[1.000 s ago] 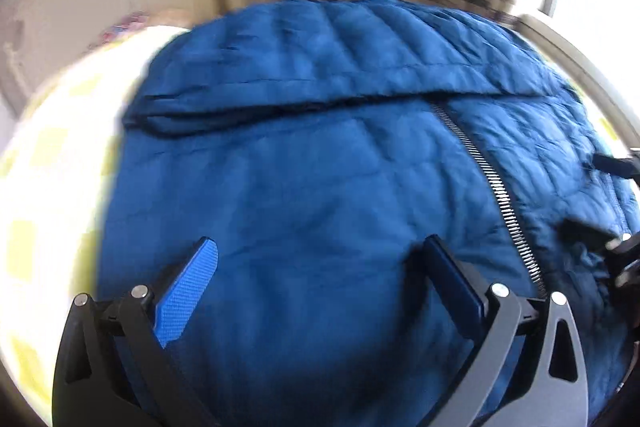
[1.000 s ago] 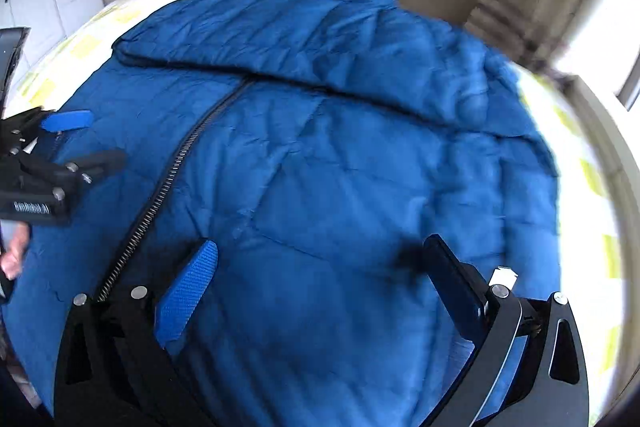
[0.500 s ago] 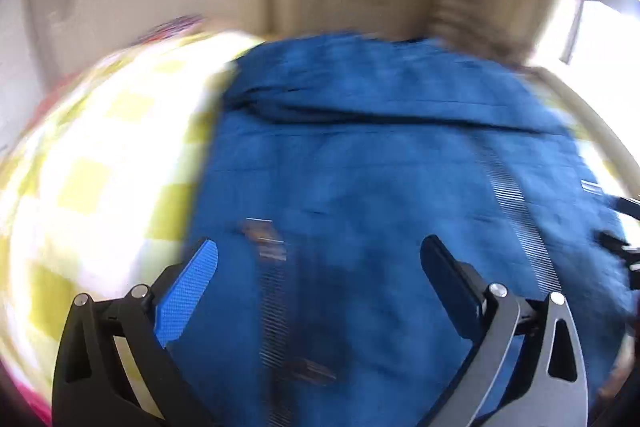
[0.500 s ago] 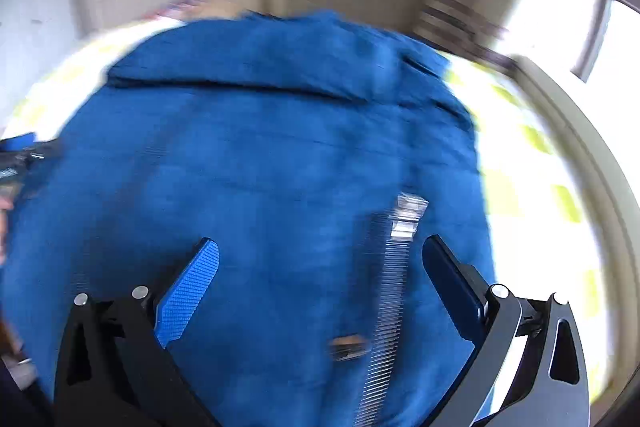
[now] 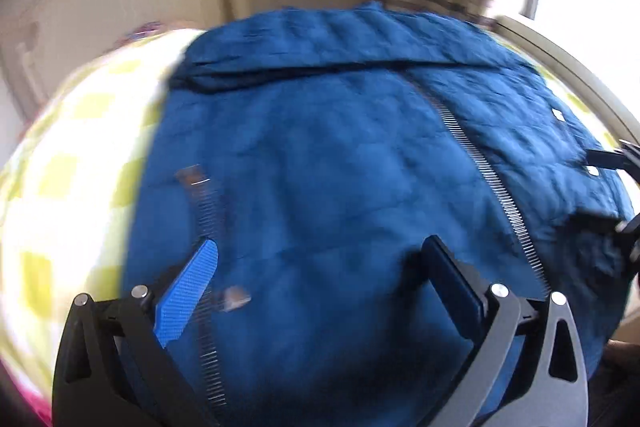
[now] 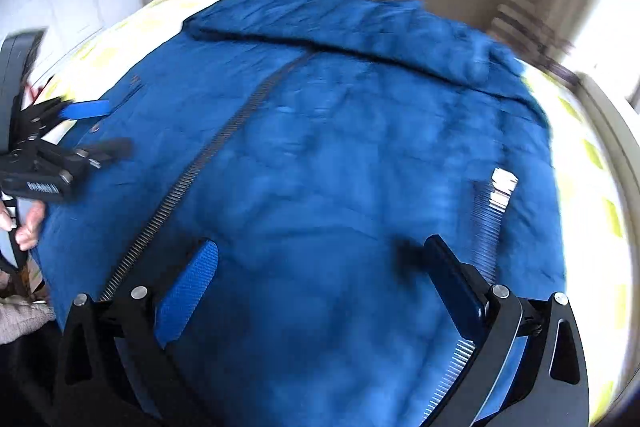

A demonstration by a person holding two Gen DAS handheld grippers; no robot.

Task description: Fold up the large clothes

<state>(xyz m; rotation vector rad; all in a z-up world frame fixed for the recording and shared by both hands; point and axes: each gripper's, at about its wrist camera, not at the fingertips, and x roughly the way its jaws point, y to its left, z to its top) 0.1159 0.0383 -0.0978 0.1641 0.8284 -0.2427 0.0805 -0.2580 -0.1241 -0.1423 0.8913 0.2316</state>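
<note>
Jacket (image 5: 340, 187) lay spread on yellow-checked bed (image 5: 60, 187), filling frame centre | left gripper (image 5: 320, 267) jaws wide open, empty, above lower centre | right gripper (image 6: 320, 263) jaws likewise open, empty

Each gripper is a black frame of angular, cut-out arms joined by round silver screws. The left gripper (image 5: 320, 267) carries one finger faced with a bright blue textured pad (image 5: 186, 301) and one dark finger. The right gripper (image 6: 320, 267) is built alike. The side view of the left one shows small white lettering, unreadable, and a hand (image 6: 24, 227) on its handle.
</note>
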